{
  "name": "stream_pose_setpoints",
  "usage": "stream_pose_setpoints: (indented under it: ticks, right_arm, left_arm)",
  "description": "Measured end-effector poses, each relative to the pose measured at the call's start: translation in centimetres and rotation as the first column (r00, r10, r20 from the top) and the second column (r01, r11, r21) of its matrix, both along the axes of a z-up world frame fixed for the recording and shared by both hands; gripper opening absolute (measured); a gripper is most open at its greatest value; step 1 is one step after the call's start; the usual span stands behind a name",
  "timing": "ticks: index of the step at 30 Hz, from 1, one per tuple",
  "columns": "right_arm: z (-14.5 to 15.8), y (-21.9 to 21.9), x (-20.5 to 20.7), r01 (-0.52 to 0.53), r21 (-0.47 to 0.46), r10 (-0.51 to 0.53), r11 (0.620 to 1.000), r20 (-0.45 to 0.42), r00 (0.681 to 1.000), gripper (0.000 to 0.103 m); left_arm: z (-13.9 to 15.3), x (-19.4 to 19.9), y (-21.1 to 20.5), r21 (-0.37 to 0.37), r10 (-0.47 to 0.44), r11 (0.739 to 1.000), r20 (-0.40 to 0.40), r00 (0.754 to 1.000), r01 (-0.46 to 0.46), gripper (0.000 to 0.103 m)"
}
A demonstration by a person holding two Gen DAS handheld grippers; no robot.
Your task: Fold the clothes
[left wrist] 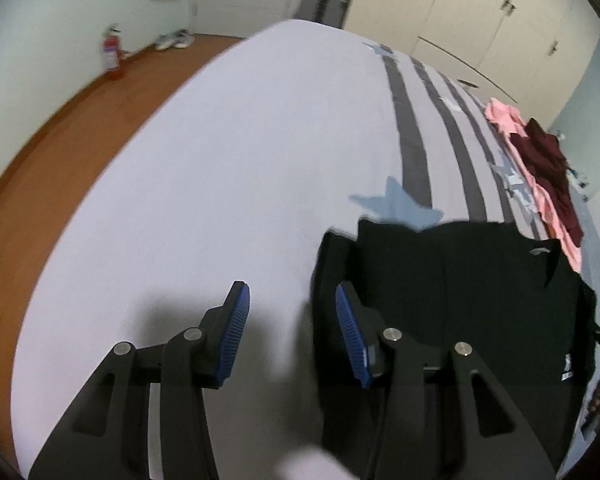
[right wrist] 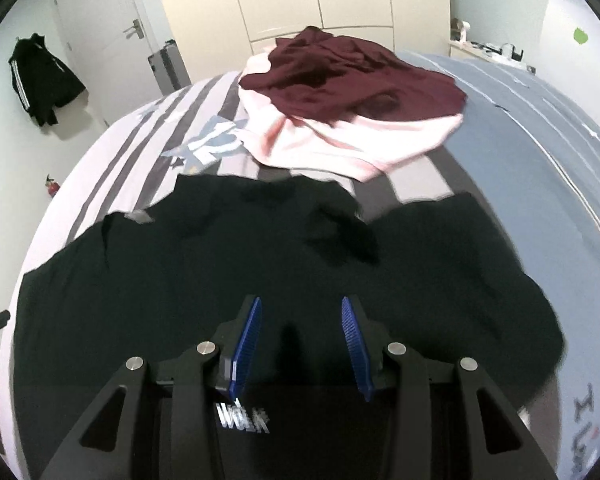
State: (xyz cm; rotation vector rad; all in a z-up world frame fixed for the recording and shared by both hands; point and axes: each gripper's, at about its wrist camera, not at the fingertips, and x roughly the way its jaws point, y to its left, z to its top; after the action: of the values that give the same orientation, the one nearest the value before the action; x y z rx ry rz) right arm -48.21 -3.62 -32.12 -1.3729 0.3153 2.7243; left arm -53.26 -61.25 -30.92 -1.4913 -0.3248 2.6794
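Note:
A black garment (right wrist: 228,264) with white lettering lies spread out flat on the bed. My right gripper (right wrist: 301,300) hovers over its near part, open, with nothing between the blue pads. In the left wrist view the same black garment (left wrist: 452,288) lies to the right. My left gripper (left wrist: 291,288) hangs open at the garment's left edge, over bare sheet. Its right finger (left wrist: 352,332) is over the black cloth and its left finger (left wrist: 232,336) over the sheet. Neither gripper holds anything.
A maroon garment (right wrist: 352,76) lies crumpled on a pink one (right wrist: 340,144) farther up the bed. The sheet (left wrist: 220,160) is pale lilac with grey stripes and blue stars. The wooden floor (left wrist: 60,140) with a red extinguisher (left wrist: 111,56) runs along the bed's left side.

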Motion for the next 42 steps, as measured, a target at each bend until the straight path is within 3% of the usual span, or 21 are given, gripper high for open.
stream_pose_setpoints:
  ticks: [6, 8, 9, 11, 13, 15, 18, 20, 22, 24, 26, 28, 35, 38, 40, 41, 42]
  right_arm:
    - [-1.9, -0.7, -3.1, 0.005, 0.054, -0.007, 0.999, 0.038, 0.999, 0.038]
    - [-2.6, -0.5, -3.5, 0.007, 0.064, -0.011, 0.998, 0.060, 0.998, 0.038]
    - [-3.0, -0.4, -3.7, 0.008, 0.067, -0.013, 0.998, 0.069, 0.998, 0.038]
    - [-3.5, -0.3, -3.9, 0.008, 0.074, -0.014, 0.997, 0.088, 0.996, 0.038]
    - [-3.9, -0.2, -4.0, 0.007, 0.079, -0.015, 0.997, 0.099, 0.995, 0.038]
    - [-4.2, -0.2, -4.1, 0.010, 0.080, -0.018, 0.997, 0.108, 0.994, 0.038]
    - [-4.2, 0.0, -4.3, 0.021, 0.074, -0.029, 0.997, 0.113, 0.993, 0.038]
    - [-4.1, 0.1, -4.3, 0.024, 0.072, -0.032, 0.997, 0.116, 0.993, 0.038]
    - [-4.1, 0.1, -4.3, 0.018, 0.076, -0.027, 0.997, 0.121, 0.992, 0.038]
    - [-4.2, 0.1, -4.3, 0.011, 0.081, -0.021, 0.997, 0.126, 0.992, 0.038]
    - [-4.4, 0.1, -4.3, 0.008, 0.084, -0.019, 0.996, 0.128, 0.992, 0.038]
    - [-4.4, 0.1, -4.3, 0.010, 0.087, -0.021, 0.996, 0.131, 0.991, 0.038]
    - [-4.6, 0.0, -4.3, 0.021, 0.089, -0.033, 0.996, 0.132, 0.991, 0.038]
    - [-4.5, 0.0, -4.1, 0.026, 0.079, -0.036, 0.997, 0.125, 0.992, 0.038]
    - [-4.4, 0.0, -4.0, 0.025, 0.078, -0.035, 0.997, 0.121, 0.992, 0.038]
    - [-4.4, -0.1, -4.0, 0.023, 0.080, -0.033, 0.997, 0.120, 0.992, 0.038]
    - [-4.4, -0.1, -4.0, 0.020, 0.084, -0.030, 0.996, 0.119, 0.992, 0.038]
  left_arm:
    - [-2.0, -4.0, 1.7, -0.008, -0.122, 0.992, 0.071, 0.990, 0.122, 0.048]
    - [-3.0, -4.6, 2.0, 0.035, -0.142, 0.990, 0.095, 0.985, 0.139, 0.048]
    - [-3.0, -4.5, 2.2, 0.037, -0.156, 0.987, 0.091, 0.984, 0.154, 0.038]
    - [-3.0, -4.4, 2.5, 0.048, -0.196, 0.980, 0.104, 0.975, 0.192, 0.009]
    - [-2.2, -4.1, 2.7, 0.032, -0.250, 0.968, 0.103, 0.963, 0.248, 0.004]
    - [0.0, -3.6, 1.8, 0.021, -0.231, 0.973, 0.067, 0.971, 0.230, 0.003]
    - [6.0, -2.2, -2.0, 0.086, -0.122, 0.988, -0.045, 0.991, 0.126, 0.003]
    - [9.6, -0.7, -4.1, 0.169, -0.066, 0.982, -0.127, 0.990, 0.087, 0.004]
    - [12.0, 0.2, -5.4, 0.191, -0.055, 0.977, -0.177, 0.983, 0.089, 0.007]
    - [11.2, 0.0, -6.4, 0.101, 0.004, 0.995, -0.165, 0.986, 0.013, 0.008]
    - [8.9, 0.6, -9.1, 0.065, 0.101, 0.993, -0.067, 0.993, -0.097, 0.009]
    - [6.6, 1.1, -11.9, 0.019, 0.203, 0.979, 0.029, 0.979, -0.204, 0.011]
    - [0.1, 4.7, -11.6, 0.005, 0.169, 0.985, 0.229, 0.959, -0.175, 0.051]
    - [-0.9, 6.1, -10.1, 0.004, 0.109, 0.994, 0.223, 0.969, -0.113, 0.051]
    - [-0.7, 6.9, -8.8, -0.005, 0.045, 0.999, 0.179, 0.983, -0.045, 0.041]
    - [-0.7, 7.1, -8.1, -0.031, 0.017, 0.999, 0.183, 0.983, -0.011, 0.021]
    - [-0.3, 7.5, -7.3, -0.059, -0.021, 0.998, 0.170, 0.985, 0.031, 0.007]
